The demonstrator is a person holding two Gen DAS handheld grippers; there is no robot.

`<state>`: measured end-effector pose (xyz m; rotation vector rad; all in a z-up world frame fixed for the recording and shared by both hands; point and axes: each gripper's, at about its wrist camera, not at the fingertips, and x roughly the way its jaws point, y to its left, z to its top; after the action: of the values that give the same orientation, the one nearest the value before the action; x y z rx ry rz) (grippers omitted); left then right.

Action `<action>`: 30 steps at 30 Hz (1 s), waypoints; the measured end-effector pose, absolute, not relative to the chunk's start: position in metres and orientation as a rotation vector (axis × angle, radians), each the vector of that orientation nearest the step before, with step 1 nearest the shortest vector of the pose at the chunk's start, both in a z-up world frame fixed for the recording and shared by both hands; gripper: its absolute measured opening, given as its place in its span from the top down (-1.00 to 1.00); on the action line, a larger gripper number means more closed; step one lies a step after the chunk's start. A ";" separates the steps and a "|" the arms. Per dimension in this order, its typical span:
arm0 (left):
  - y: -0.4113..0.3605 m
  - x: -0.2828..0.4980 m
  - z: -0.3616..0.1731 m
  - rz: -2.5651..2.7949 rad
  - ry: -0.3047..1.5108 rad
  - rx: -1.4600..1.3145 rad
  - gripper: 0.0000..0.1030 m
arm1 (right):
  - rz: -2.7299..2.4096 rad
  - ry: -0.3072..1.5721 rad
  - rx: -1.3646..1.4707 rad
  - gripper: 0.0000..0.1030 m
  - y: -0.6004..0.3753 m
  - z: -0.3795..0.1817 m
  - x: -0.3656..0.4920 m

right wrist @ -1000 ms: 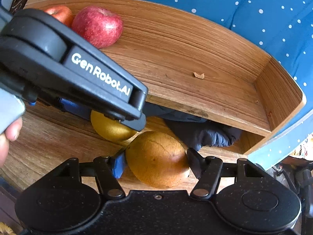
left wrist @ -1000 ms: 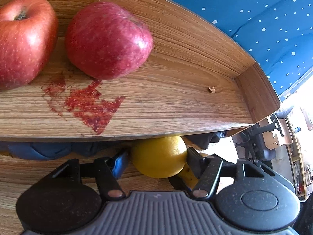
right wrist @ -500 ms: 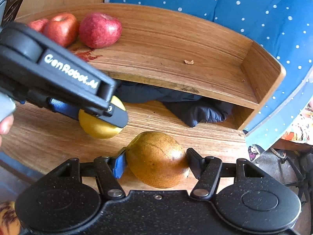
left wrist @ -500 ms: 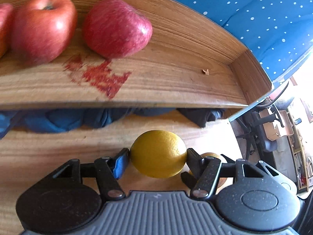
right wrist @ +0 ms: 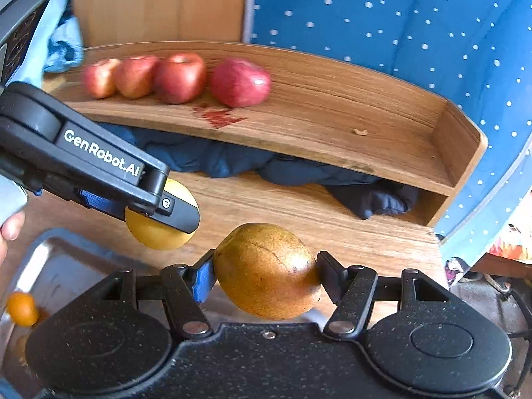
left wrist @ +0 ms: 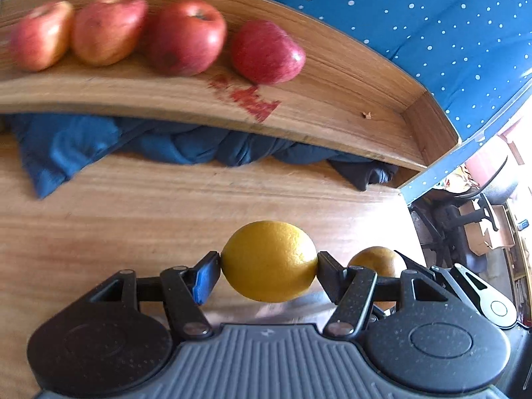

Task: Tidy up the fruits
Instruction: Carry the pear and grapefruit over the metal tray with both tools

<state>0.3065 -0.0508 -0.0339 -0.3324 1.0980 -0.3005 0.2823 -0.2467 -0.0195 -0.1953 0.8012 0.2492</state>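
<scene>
While both your grippers carry fruit, the sorting looks partly done. Far left, low in the right wrist view: small orange citrus point(right wrist: 22, 308) lying on the shiny metal tray point(right wrist: 63, 266), not yet handled. Upper left: four red apples point(right wrist: 179, 78) lined up on the raised wooden shelf point(right wrist: 332, 126), apparently placed. Left gripper point(left wrist: 268, 262): jaws clamped on the smooth yellow lemon point(left wrist: 268, 261), held above the wooden table point(left wrist: 133, 206). Right gripper point(right wrist: 266, 271): jaws clamped on the speckled brown pear point(right wrist: 266, 271), just right of the lemon. Shelf's right half bare, dark blue cloth point(right wrist: 232, 163) bundled beneath. Remaining, by my reading: set down lemon and pear, then the citrus.
</scene>
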 end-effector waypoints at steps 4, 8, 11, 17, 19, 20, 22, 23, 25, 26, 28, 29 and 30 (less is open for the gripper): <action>-0.047 0.290 -0.035 -0.275 1.107 -0.336 -0.30 | 0.292 0.808 -0.211 -0.26 -0.240 -0.022 0.271; -0.045 0.279 -0.037 -0.259 1.117 -0.326 -0.30 | 0.320 0.822 -0.222 -0.26 -0.235 -0.026 0.264; -0.045 0.275 -0.037 -0.252 1.123 -0.321 -0.30 | 0.337 0.829 -0.234 -0.26 -0.231 -0.029 0.259; -0.043 0.272 -0.036 -0.232 1.132 -0.301 -0.30 | 0.362 0.851 -0.244 -0.26 -0.225 -0.034 0.256; -0.043 0.270 -0.035 -0.229 1.136 -0.295 -0.30 | 0.369 0.856 -0.244 -0.26 -0.224 -0.034 0.255; -0.043 0.269 -0.035 -0.229 1.138 -0.293 -0.30 | 0.372 0.858 -0.245 -0.26 -0.223 -0.035 0.255; -0.043 0.268 -0.035 -0.228 1.143 -0.288 -0.30 | 0.377 0.863 -0.245 -0.25 -0.223 -0.035 0.254; -0.044 0.267 -0.035 -0.227 1.145 -0.285 -0.30 | 0.378 0.864 -0.245 -0.25 -0.223 -0.035 0.254; -0.044 0.266 -0.035 -0.224 1.151 -0.282 -0.30 | 0.382 0.864 -0.245 -0.25 -0.223 -0.035 0.253; -0.045 0.266 -0.035 -0.223 1.154 -0.282 -0.30 | 0.384 0.864 -0.245 -0.25 -0.222 -0.035 0.253; -0.045 0.265 -0.035 -0.219 1.158 -0.280 -0.30 | 0.387 0.866 -0.245 -0.25 -0.223 -0.035 0.252; -0.044 0.265 -0.035 -0.216 1.160 -0.278 -0.30 | 0.390 0.866 -0.246 -0.25 -0.223 -0.035 0.252; -0.044 0.264 -0.035 -0.213 1.162 -0.278 -0.30 | 0.392 0.867 -0.246 -0.25 -0.223 -0.035 0.252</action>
<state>0.2643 -0.0441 -0.0350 -0.2780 1.1615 -0.2127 0.2519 -0.2230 -0.0352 -0.2456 0.8673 0.3919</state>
